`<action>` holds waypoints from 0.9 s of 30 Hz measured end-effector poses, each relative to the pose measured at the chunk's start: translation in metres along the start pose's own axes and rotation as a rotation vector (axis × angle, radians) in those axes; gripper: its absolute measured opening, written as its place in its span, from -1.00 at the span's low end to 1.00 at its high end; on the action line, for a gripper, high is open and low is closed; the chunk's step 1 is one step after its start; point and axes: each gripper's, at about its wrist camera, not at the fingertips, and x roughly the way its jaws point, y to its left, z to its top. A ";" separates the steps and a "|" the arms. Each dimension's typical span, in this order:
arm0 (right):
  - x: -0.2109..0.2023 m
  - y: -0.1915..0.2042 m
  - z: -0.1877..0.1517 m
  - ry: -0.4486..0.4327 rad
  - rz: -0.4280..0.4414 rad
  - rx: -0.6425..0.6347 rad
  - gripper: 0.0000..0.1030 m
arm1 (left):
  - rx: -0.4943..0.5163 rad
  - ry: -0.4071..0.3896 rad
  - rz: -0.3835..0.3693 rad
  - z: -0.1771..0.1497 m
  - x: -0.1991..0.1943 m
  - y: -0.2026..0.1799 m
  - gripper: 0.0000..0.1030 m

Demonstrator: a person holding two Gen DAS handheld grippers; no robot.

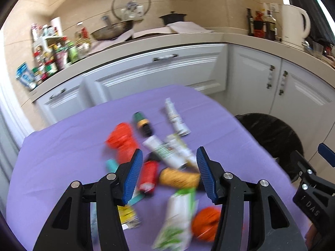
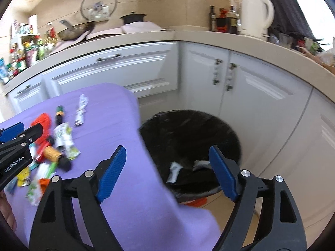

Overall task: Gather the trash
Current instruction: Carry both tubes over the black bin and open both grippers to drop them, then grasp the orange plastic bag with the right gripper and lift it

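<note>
We hold our left hand-held gripper point(image 1: 169, 167) over the purple-covered surface point(image 1: 69, 146), its blue pads apart with nothing pressed between them. Beneath and ahead of it lies a loose heap of trash, blurred in this view: a crumpled orange wrapper point(image 1: 121, 140), a dark bottle with a green cap point(image 1: 142, 123), a white tube point(image 1: 175, 119) lying farther back, a red packet point(image 1: 149, 175), a yellow-brown packet point(image 1: 180, 177), a green and white pouch point(image 1: 178, 217) and an orange ball-like piece point(image 1: 206, 223) near the right finger. The pieces lie touching or overlapping at the middle of the heap, while the white tube lies a little apart.

Our right hand-held gripper point(image 2: 167, 171) hangs past the cloth's edge, above the black-lined trash bin point(image 2: 188, 129) that stands on the floor just beside the surface, in front of the white cabinet doors point(image 2: 261, 96). Its jaws stand wide apart and empty. Inside the bin we see a white scrap point(image 2: 174, 172) and a greyish piece point(image 2: 201, 164) lying on the black liner.

On the counter behind stand a white kettle point(image 2: 255, 14), some bottles and a pan point(image 2: 77, 31).
</note>
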 end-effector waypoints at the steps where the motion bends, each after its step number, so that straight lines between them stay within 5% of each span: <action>1: -0.002 0.005 -0.002 0.004 0.011 -0.003 0.54 | -0.008 0.002 0.013 -0.004 -0.003 0.009 0.07; 19: -0.037 0.096 -0.031 0.014 0.170 -0.177 0.54 | -0.147 0.043 0.169 -0.063 -0.027 0.116 0.19; 27: -0.027 0.117 -0.044 0.061 0.167 -0.217 0.54 | -0.188 0.056 0.196 -0.077 -0.029 0.139 0.21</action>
